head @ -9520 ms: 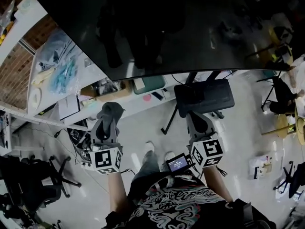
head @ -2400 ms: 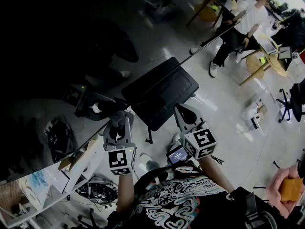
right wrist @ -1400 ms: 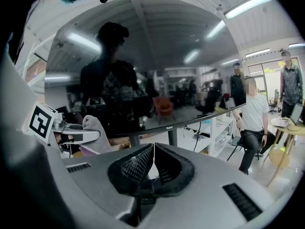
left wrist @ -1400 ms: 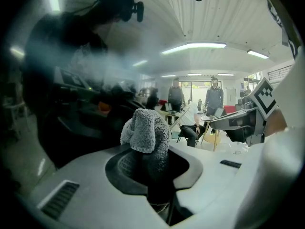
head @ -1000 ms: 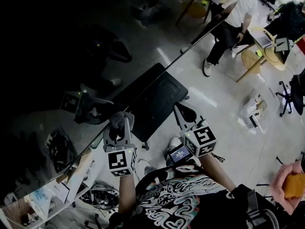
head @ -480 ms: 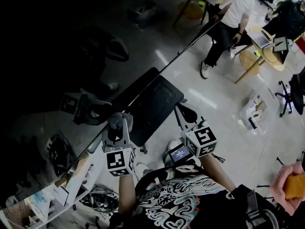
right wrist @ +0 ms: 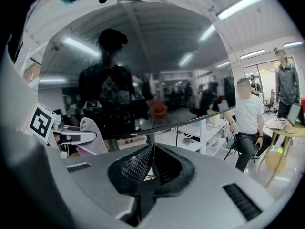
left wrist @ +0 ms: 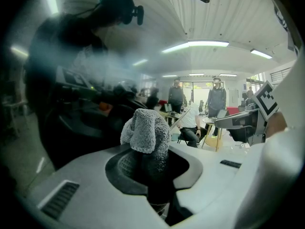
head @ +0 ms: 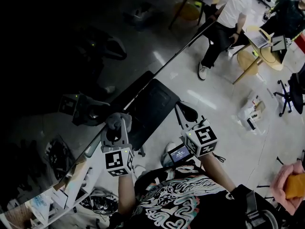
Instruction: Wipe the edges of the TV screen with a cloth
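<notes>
Left gripper [left wrist: 145,163] clenched on grey cloth [left wrist: 145,128], wad poking past its 2 jaws, at lower edge of TV screen [head: 66,51]. Right gripper [right wrist: 152,149] pressed closed, empty. Cloth looks soft, light, floppy: best held by bunched middle. Screen likely fragile.

Grey cloth [left wrist: 145,128], black TV screen [head: 47,56], black-and-white swirl-patterned shirt [head: 176,205].

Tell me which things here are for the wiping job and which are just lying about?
For the job: cloth, left hand-held gripper holding it, TV screen.
Just lying about: laptop, round table, white bag on the floor.
</notes>
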Motion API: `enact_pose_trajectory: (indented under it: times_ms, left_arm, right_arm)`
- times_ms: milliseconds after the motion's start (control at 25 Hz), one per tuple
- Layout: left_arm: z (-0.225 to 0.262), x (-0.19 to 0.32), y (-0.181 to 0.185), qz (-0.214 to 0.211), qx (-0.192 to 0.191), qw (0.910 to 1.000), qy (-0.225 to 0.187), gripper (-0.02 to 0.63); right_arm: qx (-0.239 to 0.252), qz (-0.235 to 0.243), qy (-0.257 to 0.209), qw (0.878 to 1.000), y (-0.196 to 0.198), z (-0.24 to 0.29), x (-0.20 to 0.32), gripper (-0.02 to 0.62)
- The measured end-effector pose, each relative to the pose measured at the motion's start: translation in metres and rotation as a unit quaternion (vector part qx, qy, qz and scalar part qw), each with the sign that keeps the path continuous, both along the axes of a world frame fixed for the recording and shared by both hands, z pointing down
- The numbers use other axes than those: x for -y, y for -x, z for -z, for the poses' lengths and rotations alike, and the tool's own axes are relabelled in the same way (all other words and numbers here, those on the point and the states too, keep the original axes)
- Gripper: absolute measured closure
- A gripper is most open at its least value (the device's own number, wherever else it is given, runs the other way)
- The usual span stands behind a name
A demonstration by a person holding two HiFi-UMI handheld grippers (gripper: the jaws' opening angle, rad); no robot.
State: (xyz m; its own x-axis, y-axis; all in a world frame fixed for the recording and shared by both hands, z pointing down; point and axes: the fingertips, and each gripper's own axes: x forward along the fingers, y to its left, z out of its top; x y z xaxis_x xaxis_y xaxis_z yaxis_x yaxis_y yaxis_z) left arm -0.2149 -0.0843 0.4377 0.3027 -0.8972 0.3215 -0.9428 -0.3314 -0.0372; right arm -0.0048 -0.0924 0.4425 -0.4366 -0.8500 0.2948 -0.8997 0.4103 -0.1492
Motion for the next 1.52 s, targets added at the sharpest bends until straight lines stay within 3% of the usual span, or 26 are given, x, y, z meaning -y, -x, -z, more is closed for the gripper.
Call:
enact_pose_trajectory:
  times_ms: [1520]
  left_arm:
    - [-0.001, 0.051, -0.076, -0.004, -0.002, 1.0, 0.007, 0.535]
  right_arm:
    - [0.01, -0.024, -0.018, 1.0, -0.092, 0.011, 0.039, 0.566]
